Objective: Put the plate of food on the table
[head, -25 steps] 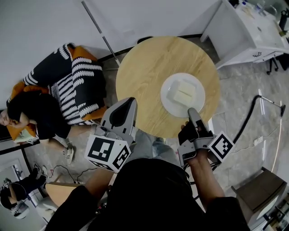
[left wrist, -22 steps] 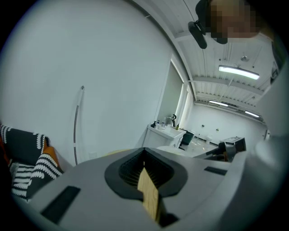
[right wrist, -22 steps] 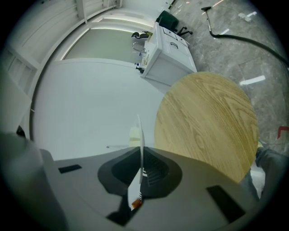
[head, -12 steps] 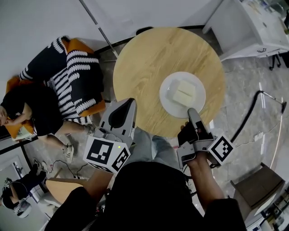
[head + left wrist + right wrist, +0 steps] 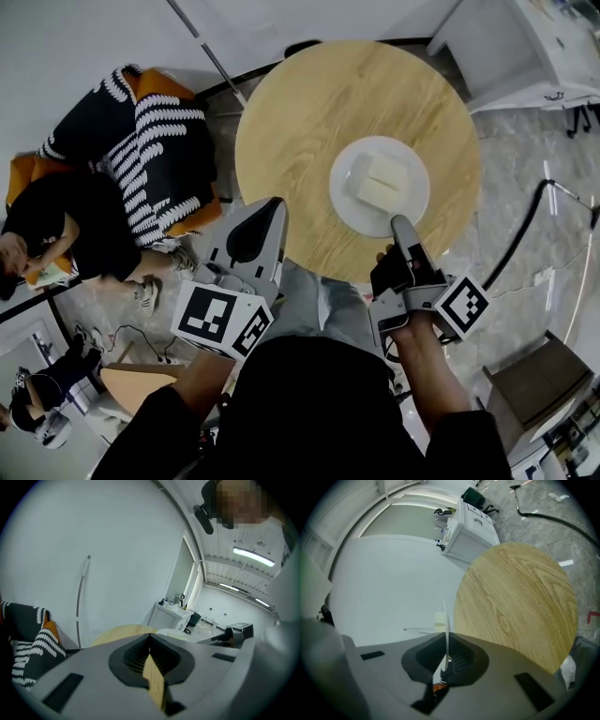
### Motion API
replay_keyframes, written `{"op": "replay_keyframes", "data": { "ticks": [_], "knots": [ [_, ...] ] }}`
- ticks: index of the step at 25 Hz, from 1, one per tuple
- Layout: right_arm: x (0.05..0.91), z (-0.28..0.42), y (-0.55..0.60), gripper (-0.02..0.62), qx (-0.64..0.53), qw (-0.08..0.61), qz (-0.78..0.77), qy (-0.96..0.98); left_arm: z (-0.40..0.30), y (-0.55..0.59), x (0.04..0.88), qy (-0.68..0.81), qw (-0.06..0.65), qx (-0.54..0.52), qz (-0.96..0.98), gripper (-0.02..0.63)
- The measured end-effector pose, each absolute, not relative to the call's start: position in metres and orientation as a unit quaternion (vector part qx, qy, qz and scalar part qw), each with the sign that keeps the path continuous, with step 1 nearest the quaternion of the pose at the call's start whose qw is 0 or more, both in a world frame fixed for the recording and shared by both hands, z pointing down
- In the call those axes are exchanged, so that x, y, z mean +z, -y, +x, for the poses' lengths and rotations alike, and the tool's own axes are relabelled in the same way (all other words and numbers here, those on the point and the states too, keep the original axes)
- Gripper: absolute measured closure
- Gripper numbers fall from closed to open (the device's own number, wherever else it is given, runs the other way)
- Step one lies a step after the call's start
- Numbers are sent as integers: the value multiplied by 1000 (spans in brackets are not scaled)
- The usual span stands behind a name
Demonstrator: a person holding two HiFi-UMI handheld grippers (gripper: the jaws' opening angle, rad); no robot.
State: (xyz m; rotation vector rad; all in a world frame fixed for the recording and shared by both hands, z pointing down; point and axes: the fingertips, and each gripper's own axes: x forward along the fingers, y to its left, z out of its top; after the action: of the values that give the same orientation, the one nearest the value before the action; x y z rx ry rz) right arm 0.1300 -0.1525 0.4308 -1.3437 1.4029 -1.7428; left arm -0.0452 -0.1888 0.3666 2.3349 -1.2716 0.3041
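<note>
A white plate (image 5: 405, 202) with pale blocks of food (image 5: 375, 181) lies over the near right part of the round wooden table (image 5: 309, 112). My right gripper (image 5: 400, 223) is shut on the plate's near rim. In the right gripper view the plate (image 5: 446, 620) shows edge-on as a thin white line between the jaws, with the tabletop (image 5: 520, 602) beside it. Whether the plate rests on the wood I cannot tell. My left gripper (image 5: 270, 208) hangs at the table's near left edge, shut and holding nothing; in its own view its jaws (image 5: 150, 641) point across the table (image 5: 119, 632).
A person (image 5: 66, 220) lies on a black-and-white striped sofa (image 5: 159, 150) left of the table. A white cabinet (image 5: 534, 47) stands at the back right. A dark hose (image 5: 534, 202) runs over the floor at the right, with a brown box (image 5: 539, 384) below it.
The head view has shifted a little, so table and plate sit slightly higher in the picture. The right gripper keeps its grip on the plate's rim. The left gripper has sunk slightly.
</note>
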Motion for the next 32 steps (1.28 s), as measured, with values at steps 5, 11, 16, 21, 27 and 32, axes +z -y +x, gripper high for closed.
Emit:
{"op": "replay_keyframes", "data": {
  "ticks": [5,11,16,21,27,32],
  "knots": [
    [434,130,150,577,-651,263,-494,-514,-45,185,368,460,238,126,846,598],
    [436,131,150,577,-649,271,-491,-514,-43,183,364,457,245,134,845,598],
    [437,133,151,577,-645,275,-491,-517,-43,183,362,455,245,141,844,598],
    [438,130,149,577,-648,266,-491,-519,-41,181,361,452,253,150,842,598],
    [441,131,149,577,-649,265,-489,-519,-37,181,364,449,259,156,841,598],
    [449,132,145,577,-657,260,-487,-514,-34,179,369,448,268,164,837,598]
  ]
}}
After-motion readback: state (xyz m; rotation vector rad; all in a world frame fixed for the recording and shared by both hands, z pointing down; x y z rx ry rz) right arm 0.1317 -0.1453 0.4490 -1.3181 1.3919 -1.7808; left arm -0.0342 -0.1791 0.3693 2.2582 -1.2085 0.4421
